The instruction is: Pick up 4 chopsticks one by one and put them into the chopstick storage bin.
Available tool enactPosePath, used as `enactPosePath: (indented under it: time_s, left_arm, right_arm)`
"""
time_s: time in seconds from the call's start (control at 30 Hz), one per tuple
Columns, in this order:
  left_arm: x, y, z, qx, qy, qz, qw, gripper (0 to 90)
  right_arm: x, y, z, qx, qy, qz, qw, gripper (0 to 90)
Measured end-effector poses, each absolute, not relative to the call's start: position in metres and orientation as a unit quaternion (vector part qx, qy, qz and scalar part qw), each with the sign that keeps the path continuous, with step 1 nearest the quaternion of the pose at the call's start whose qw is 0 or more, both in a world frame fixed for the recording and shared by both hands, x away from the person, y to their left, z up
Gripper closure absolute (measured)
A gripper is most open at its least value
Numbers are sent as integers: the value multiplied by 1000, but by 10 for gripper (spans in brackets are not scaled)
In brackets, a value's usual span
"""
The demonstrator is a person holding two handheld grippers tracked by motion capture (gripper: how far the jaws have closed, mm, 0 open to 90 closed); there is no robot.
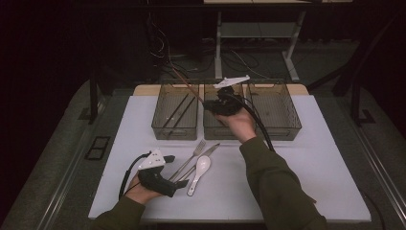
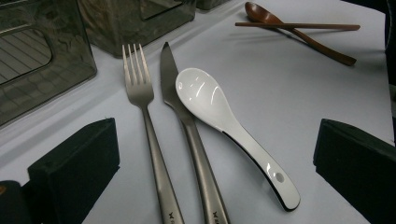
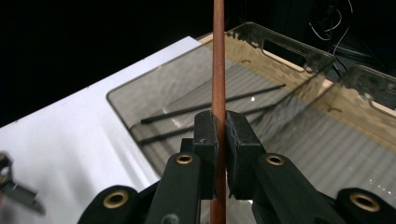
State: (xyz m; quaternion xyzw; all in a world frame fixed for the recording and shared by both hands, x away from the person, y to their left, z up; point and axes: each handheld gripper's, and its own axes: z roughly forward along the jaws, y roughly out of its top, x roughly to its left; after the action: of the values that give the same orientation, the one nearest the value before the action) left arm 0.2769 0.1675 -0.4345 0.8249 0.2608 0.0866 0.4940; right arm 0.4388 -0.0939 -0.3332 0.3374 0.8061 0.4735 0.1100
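The thin reddish-brown wooden chopstick runs off the right gripper view's top and bottom edges, both ends cut off. In the left gripper view, the steel fork and steel table knife lose their handle ends below the frame.

High view looks down; gripper views sit close — all share the bins

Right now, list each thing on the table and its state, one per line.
Right hand-held gripper: shut on brown chopstick, above the left bin.
Left hand-held gripper: open, empty, resting on the table.
Left bin: holds two dark chopsticks.
Fork, knife: flat, side by side.
White spoon: bowl up, lying across the knife.
Wooden spoon: on the table, a chopstick across it.
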Motion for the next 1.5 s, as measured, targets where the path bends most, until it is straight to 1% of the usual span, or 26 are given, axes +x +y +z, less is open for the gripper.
enactPosePath:
  time_s: [0.4, 0.73, 1.07, 1.23, 1.27, 1.3, 1.33, 1.43, 1.5]
  left_arm:
    - [276, 168, -434, 825, 256, 87, 497, 0]
    - [275, 168, -434, 826, 254, 88, 495, 0]
    - [275, 168, -433, 827, 252, 86, 495, 0]
    - [275, 167, -434, 827, 253, 85, 494, 0]
    - [275, 167, -434, 827, 253, 85, 494, 0]
    - [275, 167, -434, 828, 252, 85, 494, 0]
    - [275, 167, -434, 828, 252, 85, 494, 0]
    - [275, 167, -434, 827, 253, 85, 494, 0]
    - [275, 167, -434, 827, 253, 85, 494, 0]
  right_arm:
    - [471, -40, -338, 344, 810, 464, 98, 830]
    - [486, 0, -357, 341, 824, 444, 87, 830]
    - [493, 15, -384, 350, 837, 411, 82, 829]
    - [492, 18, -385, 351, 843, 397, 88, 821]
    - [492, 18, -386, 352, 845, 394, 85, 806]
    - [493, 18, -386, 354, 846, 391, 81, 729]
    - [492, 18, -386, 356, 845, 391, 86, 677]
    - [492, 16, -384, 354, 844, 393, 90, 575]
    - [491, 15, -380, 353, 843, 394, 98, 538]
